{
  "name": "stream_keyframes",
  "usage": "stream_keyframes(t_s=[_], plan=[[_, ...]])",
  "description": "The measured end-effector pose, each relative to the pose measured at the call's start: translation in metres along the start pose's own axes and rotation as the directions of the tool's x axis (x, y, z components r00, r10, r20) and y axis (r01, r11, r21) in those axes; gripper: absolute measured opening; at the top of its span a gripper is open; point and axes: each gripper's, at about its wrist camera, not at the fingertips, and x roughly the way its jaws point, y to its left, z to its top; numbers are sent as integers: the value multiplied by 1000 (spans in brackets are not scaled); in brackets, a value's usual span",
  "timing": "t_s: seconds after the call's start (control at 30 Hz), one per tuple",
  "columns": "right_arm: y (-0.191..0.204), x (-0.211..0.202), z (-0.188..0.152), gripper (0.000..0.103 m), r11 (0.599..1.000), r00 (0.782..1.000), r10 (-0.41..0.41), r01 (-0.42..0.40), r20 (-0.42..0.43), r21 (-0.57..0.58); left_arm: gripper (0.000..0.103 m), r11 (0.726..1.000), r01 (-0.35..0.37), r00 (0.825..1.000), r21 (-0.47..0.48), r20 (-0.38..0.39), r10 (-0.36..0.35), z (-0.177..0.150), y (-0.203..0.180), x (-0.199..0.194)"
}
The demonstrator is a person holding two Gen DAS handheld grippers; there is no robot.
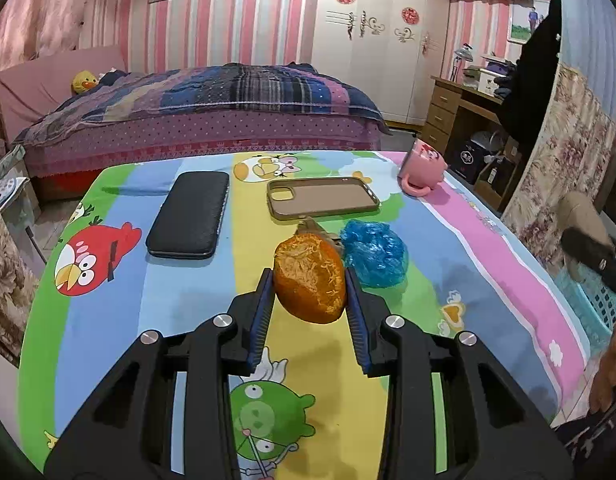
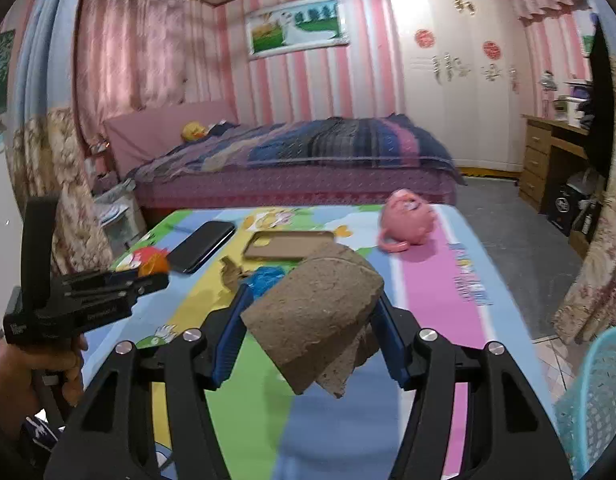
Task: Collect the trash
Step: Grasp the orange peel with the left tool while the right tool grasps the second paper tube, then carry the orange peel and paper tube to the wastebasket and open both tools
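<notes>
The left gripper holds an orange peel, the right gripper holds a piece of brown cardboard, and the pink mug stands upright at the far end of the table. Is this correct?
Not quite. The pink mug lies on its side; the left wrist view shows this. The rest is right: the left gripper holds the orange peel, and the right gripper holds the cardboard.

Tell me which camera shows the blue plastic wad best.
The left wrist view. There the blue plastic wad lies in full sight on the table, just right of the orange peel that the left gripper holds. The right wrist view shows only a blue sliver behind the cardboard piece.
</notes>
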Motion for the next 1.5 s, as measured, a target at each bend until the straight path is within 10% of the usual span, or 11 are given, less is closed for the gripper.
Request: stream_keyframes(t_s=[0.37, 0.9, 1.5], plan=[[-86, -77, -13, 59, 963, 972, -217, 199, 85, 179, 34, 984, 165, 984, 62, 52, -168, 17, -94, -25], [-240, -207, -47, 61, 794, 840, -524, 421, 140, 439, 35, 833, 483, 871, 271, -48, -489, 32, -367, -8], [-279, -190, -73, 75, 755, 855, -515, 422, 55, 502, 35, 795, 531, 847, 293, -146, -511, 2, -408, 24]])
